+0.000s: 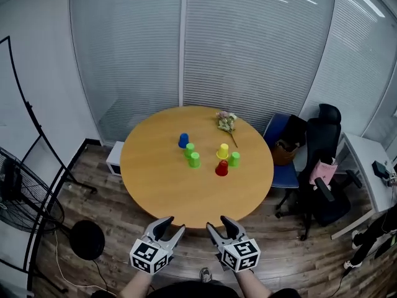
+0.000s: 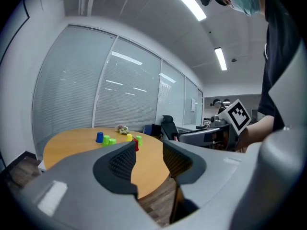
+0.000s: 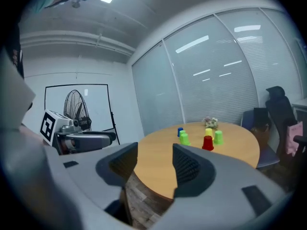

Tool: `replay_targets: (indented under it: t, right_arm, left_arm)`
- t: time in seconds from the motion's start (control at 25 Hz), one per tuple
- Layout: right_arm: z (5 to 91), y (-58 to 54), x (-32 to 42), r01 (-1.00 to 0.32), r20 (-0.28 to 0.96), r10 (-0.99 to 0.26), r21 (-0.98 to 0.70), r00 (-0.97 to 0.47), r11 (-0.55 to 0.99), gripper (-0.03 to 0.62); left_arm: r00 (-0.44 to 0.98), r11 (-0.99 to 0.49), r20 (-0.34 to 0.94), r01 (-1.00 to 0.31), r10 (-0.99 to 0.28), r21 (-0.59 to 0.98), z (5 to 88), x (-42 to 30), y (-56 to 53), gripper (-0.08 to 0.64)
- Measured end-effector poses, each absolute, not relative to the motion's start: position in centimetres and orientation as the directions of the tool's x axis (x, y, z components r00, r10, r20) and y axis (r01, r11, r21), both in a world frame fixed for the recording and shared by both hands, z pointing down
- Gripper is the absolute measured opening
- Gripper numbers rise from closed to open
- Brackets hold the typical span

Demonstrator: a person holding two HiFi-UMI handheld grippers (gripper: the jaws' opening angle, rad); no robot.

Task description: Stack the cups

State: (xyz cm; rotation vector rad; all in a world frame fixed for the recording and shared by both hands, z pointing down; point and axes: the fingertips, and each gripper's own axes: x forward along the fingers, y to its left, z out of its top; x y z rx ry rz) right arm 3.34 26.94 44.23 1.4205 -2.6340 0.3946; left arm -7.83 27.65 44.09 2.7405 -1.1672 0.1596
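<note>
Several small cups stand upside down near the middle of the round wooden table (image 1: 155, 185): a blue cup (image 1: 183, 140), two green cups (image 1: 190, 150) (image 1: 195, 160), a yellow cup (image 1: 223, 151), a third green cup (image 1: 234, 159) and a red cup (image 1: 221, 168). None is stacked. My left gripper (image 1: 172, 225) and right gripper (image 1: 218, 223) hover side by side off the table's near edge, both open and empty. In the left gripper view the blue cup (image 2: 100, 137) and yellow cup (image 2: 129, 137) lie far beyond the jaws (image 2: 148, 157). The right gripper view shows the red cup (image 3: 207, 143) far ahead of its jaws (image 3: 155, 162).
A dried flower bunch (image 1: 227, 121) lies at the table's far side. A blue chair (image 1: 282, 160) and a black office chair (image 1: 325, 166) stand to the right, a fan (image 1: 18, 194) and a black round base (image 1: 87, 239) to the left. A white box (image 1: 114, 158) sits on the floor.
</note>
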Motion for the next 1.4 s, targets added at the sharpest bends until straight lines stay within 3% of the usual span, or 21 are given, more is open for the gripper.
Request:
replay_targets:
  t: [0.64,1.4]
  right_arm:
    - [46.9,17.5,7.1,-0.764,0.267,-0.716,-0.198,-0.645,0.615,0.196]
    - [48.9,2.7,3.9,-0.877,0.318,-0.819,-0.22,-0.478,0.427,0.196]
  left_arm:
    - [0.542,-0.526,0.206,-0.84,-0.815,0.13,46.7,-4.9,19.1,0.17]
    - [0.706,-0.692,0.296,-0.702,-0.643,0.169,50.2,-6.9,-0.5,0.228]
